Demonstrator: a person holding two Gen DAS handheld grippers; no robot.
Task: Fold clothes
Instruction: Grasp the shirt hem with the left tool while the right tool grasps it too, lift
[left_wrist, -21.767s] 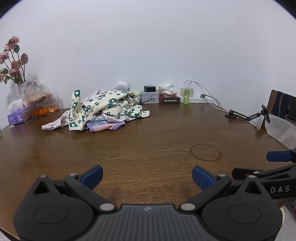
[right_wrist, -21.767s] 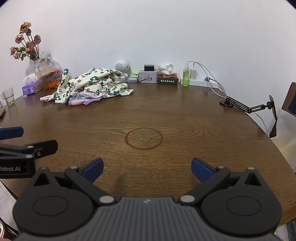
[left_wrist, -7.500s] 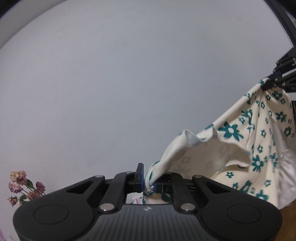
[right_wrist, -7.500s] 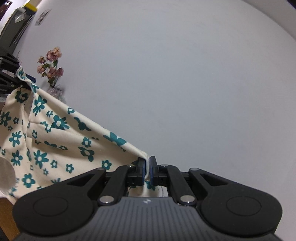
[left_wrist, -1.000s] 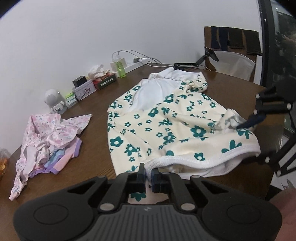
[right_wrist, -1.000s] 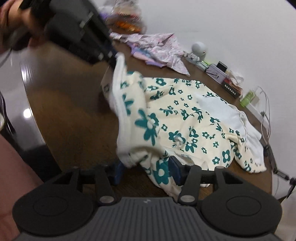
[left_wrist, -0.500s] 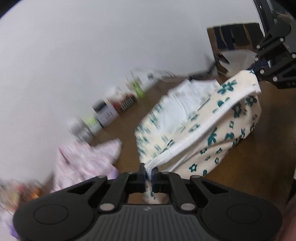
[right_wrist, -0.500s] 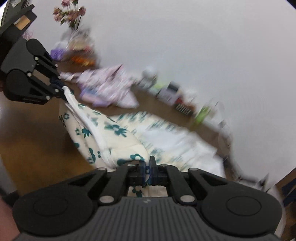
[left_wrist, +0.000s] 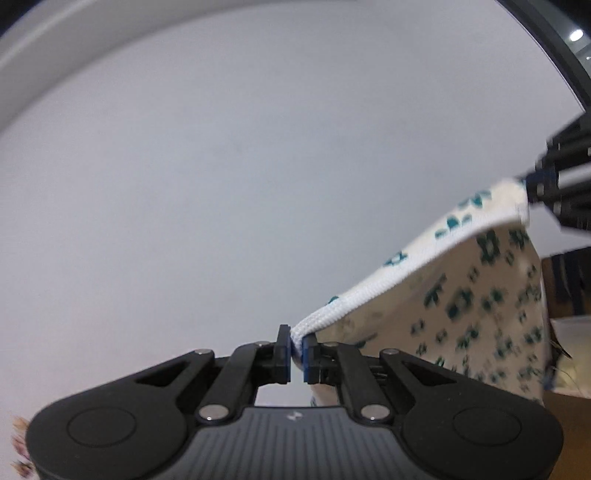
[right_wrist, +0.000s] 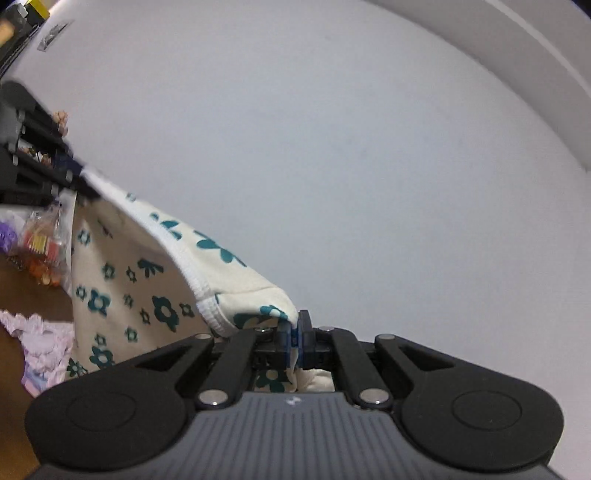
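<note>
No readable text, label, brand or number in either wrist view. Only mark: a small pale logo moulded on the grey ribbed housing of each gripper, left (left_wrist: 294, 417) & right (right_wrist: 293, 401), a symbol, not letters. Snack packet (right_wrist: 40, 248) at far left of right view has printing, too blurred to read.

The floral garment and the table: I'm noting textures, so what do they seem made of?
Floral garment: soft matte knit, probably cotton, judging by its ribbed white hem and limp drape. Table: brown, wood-coloured; too little shows to tell solid wood from veneer.
</note>
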